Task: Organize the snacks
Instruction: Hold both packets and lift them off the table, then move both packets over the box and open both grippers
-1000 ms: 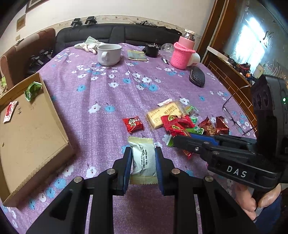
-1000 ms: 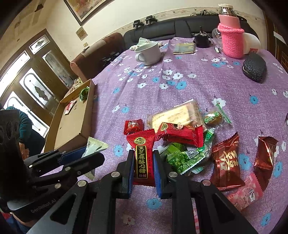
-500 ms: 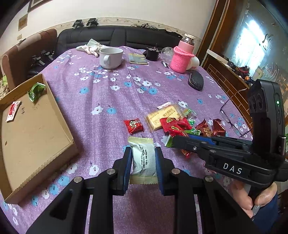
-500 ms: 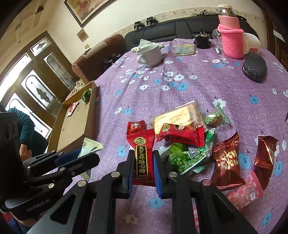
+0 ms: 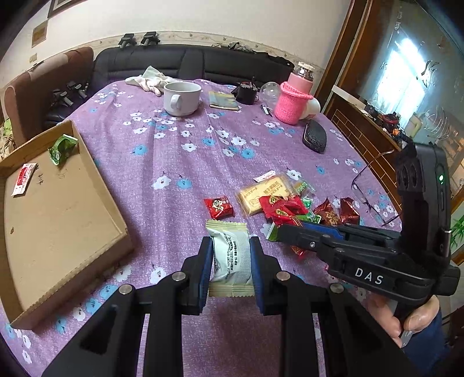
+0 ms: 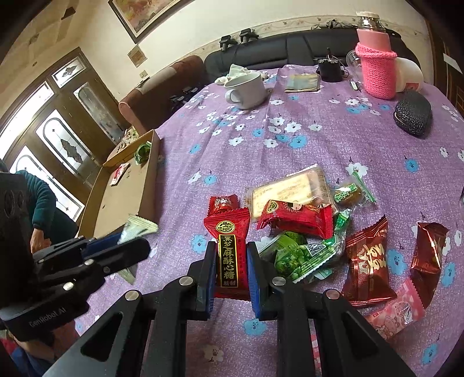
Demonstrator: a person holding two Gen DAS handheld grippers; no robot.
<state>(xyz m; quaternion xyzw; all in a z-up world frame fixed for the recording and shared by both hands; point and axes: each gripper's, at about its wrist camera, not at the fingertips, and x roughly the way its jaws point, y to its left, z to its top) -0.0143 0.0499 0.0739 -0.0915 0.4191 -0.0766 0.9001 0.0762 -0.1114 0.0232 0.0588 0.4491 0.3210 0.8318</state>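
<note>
I grip a white packet in my left gripper and a red candy bar in my right gripper; next, I carry both to the cardboard tray at frame left.

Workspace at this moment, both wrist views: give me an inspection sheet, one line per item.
Surface: table under a purple flowered cloth.
Job's things: cardboard tray at the table's left edge, holding a green packet and a red-and-white sachet; snack pile loose on the cloth.
Clutter: white mug, pink knit-sleeved bottle, black case, eyeglasses, white cloth.
Grippers: left gripper shut on a white snack packet; right gripper shut on a red candy packet.
Cables: nothing seen.
Surroundings: black sofa, brown armchair, framed picture, glazed wooden doors.
</note>
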